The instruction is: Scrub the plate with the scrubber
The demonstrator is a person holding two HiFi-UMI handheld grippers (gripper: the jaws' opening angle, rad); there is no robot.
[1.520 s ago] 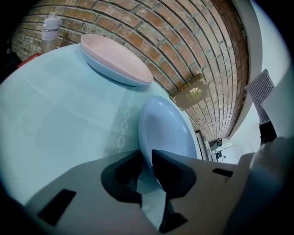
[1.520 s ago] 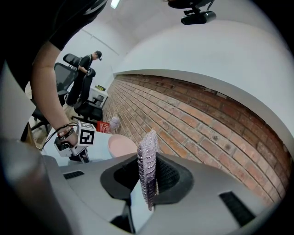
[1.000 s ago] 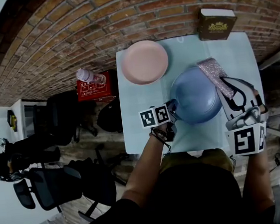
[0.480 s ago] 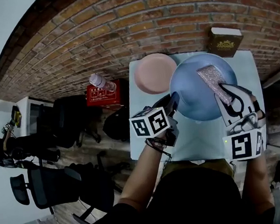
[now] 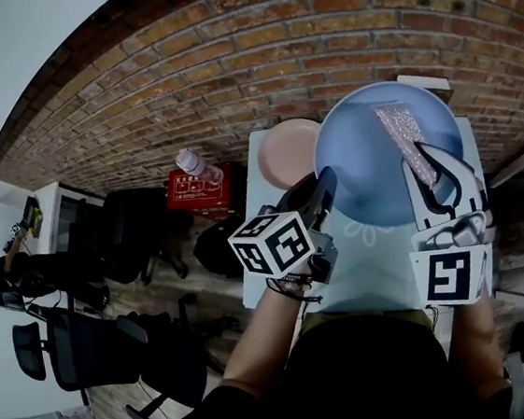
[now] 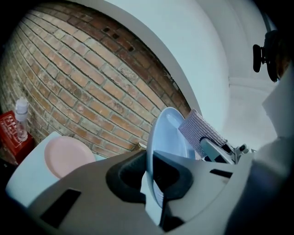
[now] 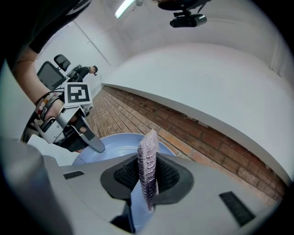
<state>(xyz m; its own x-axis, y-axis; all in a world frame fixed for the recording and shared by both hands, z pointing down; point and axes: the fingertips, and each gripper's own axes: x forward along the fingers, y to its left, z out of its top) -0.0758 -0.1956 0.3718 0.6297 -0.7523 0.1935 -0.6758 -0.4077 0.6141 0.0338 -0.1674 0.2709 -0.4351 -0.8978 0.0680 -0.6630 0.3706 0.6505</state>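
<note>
Lifted off the worktop, the blue plate hangs clamped in the left hand-held gripper; the right hand-held gripper pinches the scrubber, so scrubbing looks ready to start.

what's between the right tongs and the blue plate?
Only the pink scrubber: clamped in the right tongs, it sticks out toward the face of the blue plate. The right gripper view shows it best, and the head view agrees.
</note>
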